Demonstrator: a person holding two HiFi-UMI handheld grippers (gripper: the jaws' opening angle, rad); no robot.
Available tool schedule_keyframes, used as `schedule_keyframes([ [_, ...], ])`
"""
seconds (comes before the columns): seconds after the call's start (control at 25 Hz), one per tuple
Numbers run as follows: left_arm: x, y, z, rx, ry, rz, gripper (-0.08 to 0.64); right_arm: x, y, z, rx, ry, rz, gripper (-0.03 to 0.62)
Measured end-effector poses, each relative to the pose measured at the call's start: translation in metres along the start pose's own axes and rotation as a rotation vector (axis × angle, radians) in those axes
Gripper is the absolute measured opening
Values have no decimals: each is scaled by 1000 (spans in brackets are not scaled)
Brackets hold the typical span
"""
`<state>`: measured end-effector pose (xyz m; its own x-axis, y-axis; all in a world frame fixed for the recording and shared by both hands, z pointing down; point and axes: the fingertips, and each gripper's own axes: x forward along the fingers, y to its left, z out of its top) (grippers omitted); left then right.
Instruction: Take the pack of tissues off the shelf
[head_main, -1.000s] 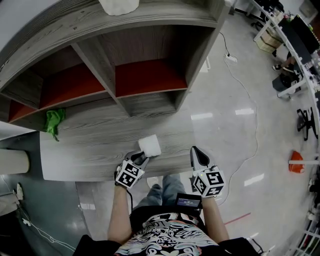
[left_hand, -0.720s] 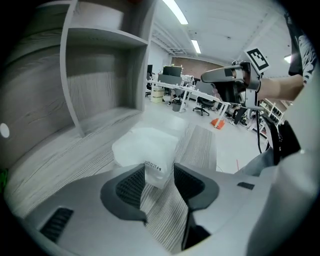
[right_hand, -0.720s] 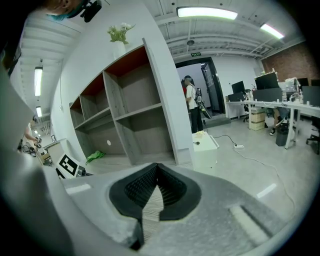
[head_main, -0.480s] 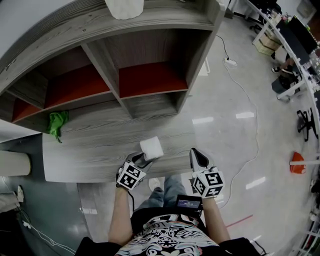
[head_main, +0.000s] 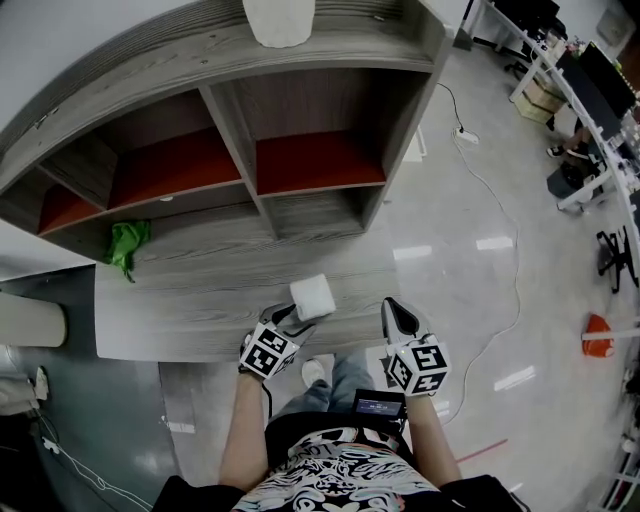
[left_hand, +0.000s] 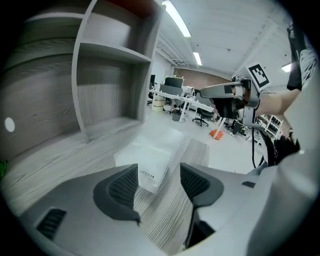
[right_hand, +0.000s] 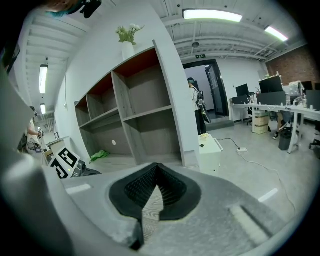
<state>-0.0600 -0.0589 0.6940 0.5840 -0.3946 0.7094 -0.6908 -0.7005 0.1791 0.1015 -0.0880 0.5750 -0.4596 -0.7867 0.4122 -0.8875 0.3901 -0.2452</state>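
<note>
The white pack of tissues (head_main: 312, 296) lies flat on the grey wood surface (head_main: 180, 300) in front of the shelf unit, near its front edge. My left gripper (head_main: 287, 322) sits just behind it; its jaws are opening. In the left gripper view the pack (left_hand: 150, 157) lies just beyond the two dark pads (left_hand: 122, 185), which stand apart and do not press it. My right gripper (head_main: 397, 316) hovers to the right, past the surface's edge, with its pads (right_hand: 170, 187) closed together on nothing.
The shelf unit (head_main: 250, 190) with red-backed compartments stands behind the surface. A green cloth (head_main: 125, 245) lies at the left and a white vase (head_main: 280, 20) stands on top. Shiny floor with a cable (head_main: 500, 230) runs to the right; office desks (head_main: 590, 90) stand far right.
The pack stays on the wood surface and both grippers keep nearly the same places. The head camera has shifted, so the shelf sits lower and further right in view.
</note>
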Motion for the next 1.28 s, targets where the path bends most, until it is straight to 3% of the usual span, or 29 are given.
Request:
schedule_keyframes([
  [0.24, -12, -3, 11, 4, -54, -39, 245, 2, 11, 8, -25, -30, 2, 5],
  [0.44, -31, 1, 44, -32, -180, -35, 240, 1, 17, 15, -37, -51, -3, 5],
  [0.68, -67, 19, 92, -33, -354, 94, 75, 4, 35, 33, -70, -88, -1, 5],
  [0.8, -99, 37, 118, -104, -479, 221, 13, 6, 43, 44, -90, -111, -3, 5],
  [0.92, -126, 45, 138, -192, -562, 241, 8, 5, 51, 54, -102, -135, 5, 5],
  [1.12, -151, 47, 161, -173, -622, 240, 8, 6, 60, 73, -119, -179, 16, 5],
  [1.28, -160, 38, 172, -157, -583, 226, 6, 5, 66, 79, -144, -185, 30, 5],
])
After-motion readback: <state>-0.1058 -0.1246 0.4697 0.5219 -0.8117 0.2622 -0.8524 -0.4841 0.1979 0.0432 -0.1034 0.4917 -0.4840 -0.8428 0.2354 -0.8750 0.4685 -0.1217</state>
